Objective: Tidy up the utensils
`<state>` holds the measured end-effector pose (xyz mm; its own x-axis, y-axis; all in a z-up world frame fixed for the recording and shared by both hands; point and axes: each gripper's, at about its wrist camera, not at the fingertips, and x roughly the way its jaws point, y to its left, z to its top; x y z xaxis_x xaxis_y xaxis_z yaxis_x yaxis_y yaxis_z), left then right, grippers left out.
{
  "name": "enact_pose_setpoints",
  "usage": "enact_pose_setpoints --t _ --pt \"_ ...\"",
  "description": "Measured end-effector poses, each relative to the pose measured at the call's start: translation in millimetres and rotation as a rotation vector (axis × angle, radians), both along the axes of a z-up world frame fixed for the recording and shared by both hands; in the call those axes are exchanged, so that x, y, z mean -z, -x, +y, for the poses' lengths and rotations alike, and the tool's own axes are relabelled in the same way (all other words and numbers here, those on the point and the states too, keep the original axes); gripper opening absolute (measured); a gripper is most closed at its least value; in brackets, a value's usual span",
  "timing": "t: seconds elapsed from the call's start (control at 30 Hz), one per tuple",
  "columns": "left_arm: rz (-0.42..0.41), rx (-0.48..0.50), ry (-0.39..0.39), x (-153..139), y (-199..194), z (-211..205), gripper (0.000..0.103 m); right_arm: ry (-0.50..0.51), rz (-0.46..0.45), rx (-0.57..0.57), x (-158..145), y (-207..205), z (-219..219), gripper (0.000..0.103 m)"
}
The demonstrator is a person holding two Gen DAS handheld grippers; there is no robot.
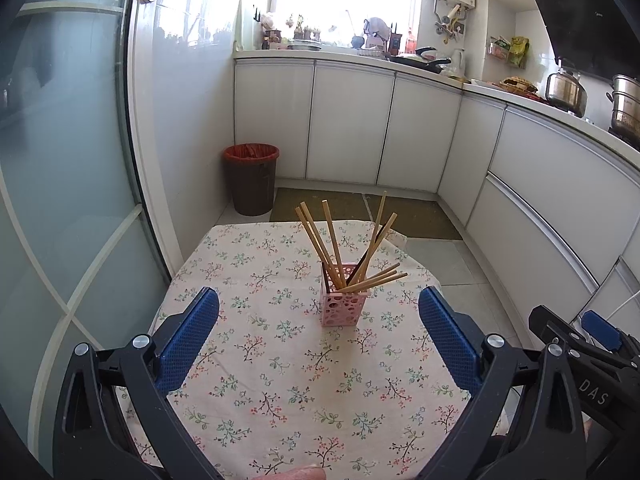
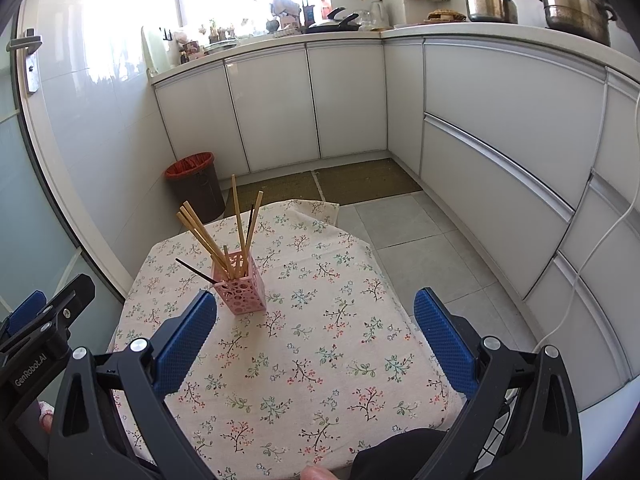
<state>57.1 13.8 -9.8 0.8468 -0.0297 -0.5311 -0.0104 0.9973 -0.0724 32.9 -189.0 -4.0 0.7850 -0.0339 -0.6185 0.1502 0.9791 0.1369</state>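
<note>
A pink perforated holder (image 1: 343, 304) stands upright on the floral tablecloth (image 1: 280, 360), filled with several wooden chopsticks (image 1: 320, 240) and a dark one, fanned out. It also shows in the right wrist view (image 2: 242, 292), with chopsticks (image 2: 208, 236) leaning left. My left gripper (image 1: 319, 300) is open and empty, above the near table, the holder a little beyond its fingers. My right gripper (image 2: 315, 304) is open and empty, the holder just beyond its left finger (image 2: 188, 336). The right gripper also shows at the right edge of the left wrist view (image 1: 580, 340).
A brown bin with a red liner (image 1: 251, 178) stands on the floor beyond the table's far left corner. White kitchen cabinets (image 1: 352, 124) run along the back and right, with pots (image 2: 576, 0) on the counter. A glass door (image 1: 60, 160) is at left.
</note>
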Motion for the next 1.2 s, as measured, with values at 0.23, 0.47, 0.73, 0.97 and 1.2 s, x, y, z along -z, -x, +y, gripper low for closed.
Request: enact_pose_setpoints --t 0.23,0.47,0.73,0.97,1.2 --pt "0.001 0.000 0.000 1 0 1 0.096 0.000 0.000 0.001 0 0 1 0.096" --pt "0.002 -0.002 0.001 2 0 1 0.096 0.000 0.004 -0.001 1 0 1 0.096" --pt "0.020 0.011 0.013 7 -1 2 0.096 -0.002 0.009 -0.007 3 0 5 0.096" --pt "0.008 0.012 -0.005 6 1 -1 0.096 -0.003 0.012 -0.009 4 1 5 0.096" --pt "-0.039 0.032 -0.039 2 6 -9 0.093 -0.007 0.014 -0.009 5 2 7 0.096"
